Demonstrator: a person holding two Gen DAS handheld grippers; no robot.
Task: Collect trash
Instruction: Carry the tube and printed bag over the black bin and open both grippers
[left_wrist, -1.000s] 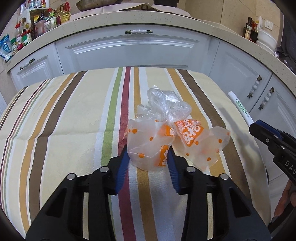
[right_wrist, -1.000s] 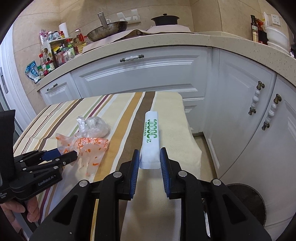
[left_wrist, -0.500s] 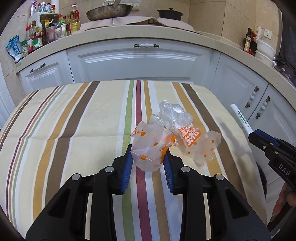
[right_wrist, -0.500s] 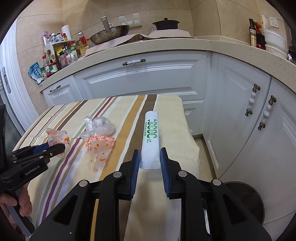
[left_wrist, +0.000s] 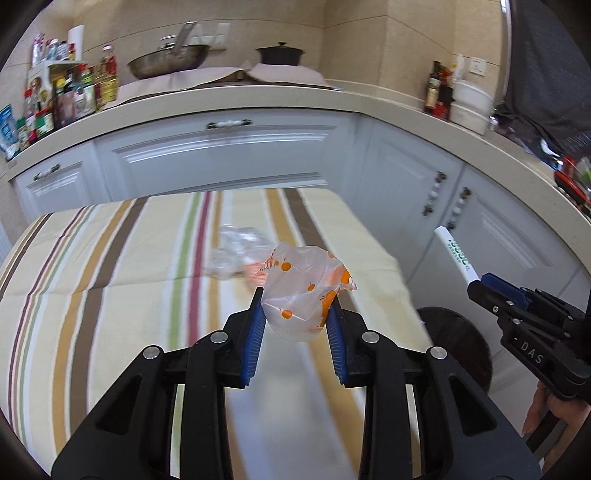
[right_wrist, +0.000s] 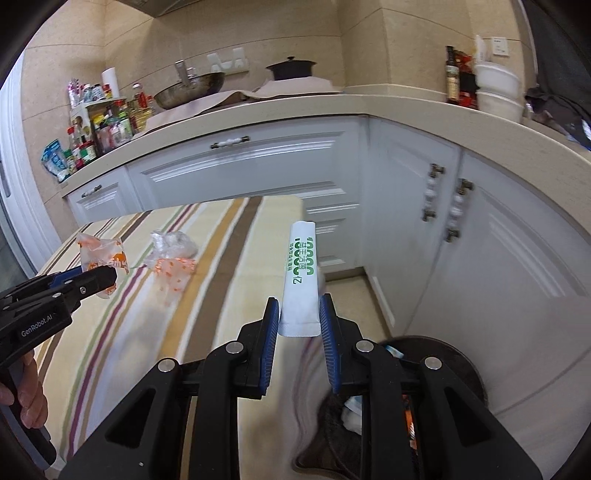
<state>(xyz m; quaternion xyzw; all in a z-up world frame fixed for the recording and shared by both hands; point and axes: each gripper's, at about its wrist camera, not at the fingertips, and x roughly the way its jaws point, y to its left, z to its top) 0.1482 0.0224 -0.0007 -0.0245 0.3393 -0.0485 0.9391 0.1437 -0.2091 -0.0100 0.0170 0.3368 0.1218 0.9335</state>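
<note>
My left gripper (left_wrist: 295, 317) is shut on a crumpled clear wrapper with orange dots (left_wrist: 303, 291), lifted above the striped tablecloth (left_wrist: 110, 277). In the right wrist view the same wrapper (right_wrist: 101, 254) shows at the left gripper's tip (right_wrist: 98, 278). My right gripper (right_wrist: 299, 321) is shut on a white sachet with green print (right_wrist: 301, 273), held over the table's right edge. That sachet (left_wrist: 456, 254) also sticks out of the right gripper (left_wrist: 484, 286) in the left wrist view. A clear plastic bag and another orange-printed wrapper (right_wrist: 170, 258) lie on the cloth.
A dark round bin (right_wrist: 443, 369) with trash inside stands on the floor right of the table, also seen as the bin (left_wrist: 454, 343). White cabinets (right_wrist: 258, 173) run behind and to the right. The counter holds a wok (left_wrist: 166, 62), a pot and bottles.
Both grippers rose and swung right with their loads. The dotted wrapper came off the cloth, leaving the other wrapper and clear bag behind. The bin has come into view.
</note>
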